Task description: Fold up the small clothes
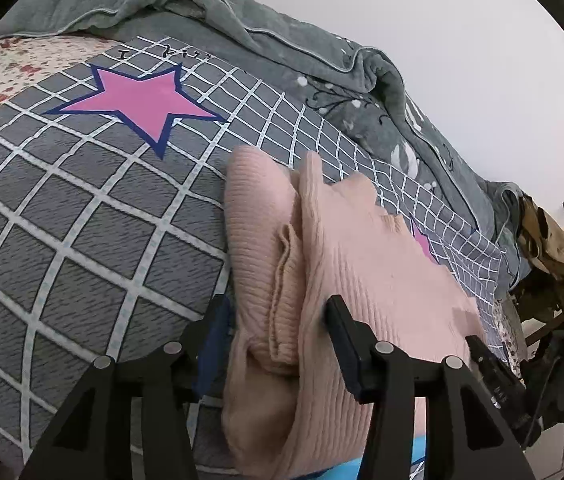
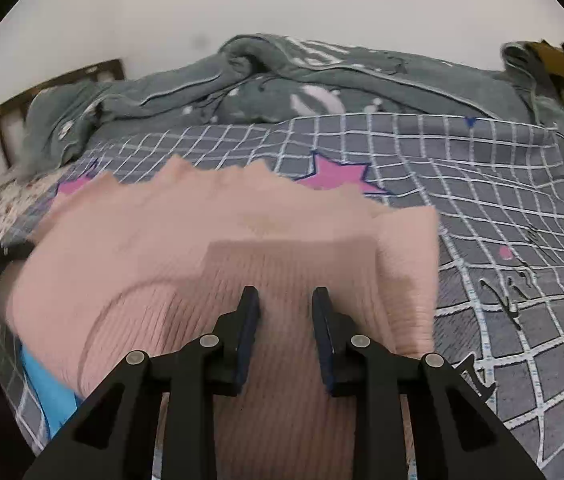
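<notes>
Pink ribbed knit garment (image 1: pixel 334 264) lies on the grey checked sheet (image 1: pixel 81 216) at the near edge of the bed, partly folded, one bunched layer overlapping the flat body. Nearest, the left gripper (image 1: pixel 277 320) has its jaws wide apart, straddling that bunched fold without pinching it. The right gripper (image 2: pixel 286 312) also stands parted over the knit body, holding nothing. Risk, as I judge it: closing on only the top layer would drag the fold open, and the soft knit could slide off the near edge. Count: one garment, two grippers, two pink stars (image 1: pixel 141 100) in the left view. Beyond, one rumpled grey-green quilt (image 2: pixel 282 80) sits against the wall.
</notes>
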### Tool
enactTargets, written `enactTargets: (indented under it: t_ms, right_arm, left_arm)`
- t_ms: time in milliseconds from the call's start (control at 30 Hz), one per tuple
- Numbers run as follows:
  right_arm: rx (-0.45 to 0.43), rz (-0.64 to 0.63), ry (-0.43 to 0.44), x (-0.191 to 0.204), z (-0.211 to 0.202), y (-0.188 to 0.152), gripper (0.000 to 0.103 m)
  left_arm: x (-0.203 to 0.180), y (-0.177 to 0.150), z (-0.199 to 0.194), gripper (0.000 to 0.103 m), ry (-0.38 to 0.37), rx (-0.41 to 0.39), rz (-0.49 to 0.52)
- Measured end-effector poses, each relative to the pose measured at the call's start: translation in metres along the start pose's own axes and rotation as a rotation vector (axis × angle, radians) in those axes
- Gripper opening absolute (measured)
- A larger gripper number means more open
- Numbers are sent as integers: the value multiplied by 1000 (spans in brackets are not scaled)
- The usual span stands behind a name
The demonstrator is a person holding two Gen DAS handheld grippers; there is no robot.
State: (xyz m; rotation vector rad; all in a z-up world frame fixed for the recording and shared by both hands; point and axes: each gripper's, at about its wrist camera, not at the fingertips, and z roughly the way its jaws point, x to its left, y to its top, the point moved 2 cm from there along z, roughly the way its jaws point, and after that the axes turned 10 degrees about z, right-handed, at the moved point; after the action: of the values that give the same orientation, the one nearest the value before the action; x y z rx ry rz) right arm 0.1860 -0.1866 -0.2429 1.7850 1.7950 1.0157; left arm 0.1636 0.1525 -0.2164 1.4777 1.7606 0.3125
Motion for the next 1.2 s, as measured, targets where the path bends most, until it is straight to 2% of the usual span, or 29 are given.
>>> enactTargets:
  t_ms: [67, 133, 233, 333, 400, 467, 533, 833, 1000, 1200]
  right_arm:
    - [-7, 38, -2, 2, -6, 4, 22]
    - [-27, 65, 91, 15, -20, 9, 22]
    - [-49, 13, 157, 51, -31, 12, 22]
    - [-29, -43, 194, 87, -25, 5, 22]
    - [-11, -61, 167, 98, -14, -4, 22]
    - [19, -65, 104, 104, 5, -17, 22]
    - [-31, -56, 71, 105, 9, -23, 22]
    - [2, -12, 17, 103, 34, 0, 21]
    - [-9, -25, 10, 105, 23, -11, 21]
    - [-3, -42, 43, 98, -6, -29, 21]
  left_arm:
    - [2, 3, 6, 48, -20, 15, -23]
    - [3, 5, 10, 49, -21, 28, -43]
    - [3, 7, 14, 50, -14, 34, -54]
    - [-1, 8, 15, 50, 5, 37, -38]
    - [-3, 8, 15, 50, 18, 38, -23]
    - [-3, 9, 14, 50, 22, 39, -16]
    - [-4, 9, 14, 50, 27, 39, -10]
    - [-6, 10, 9, 50, 48, 19, 17]
    - [-6, 11, 11, 50, 53, 5, 30]
    - [-10, 9, 12, 50, 77, -17, 44]
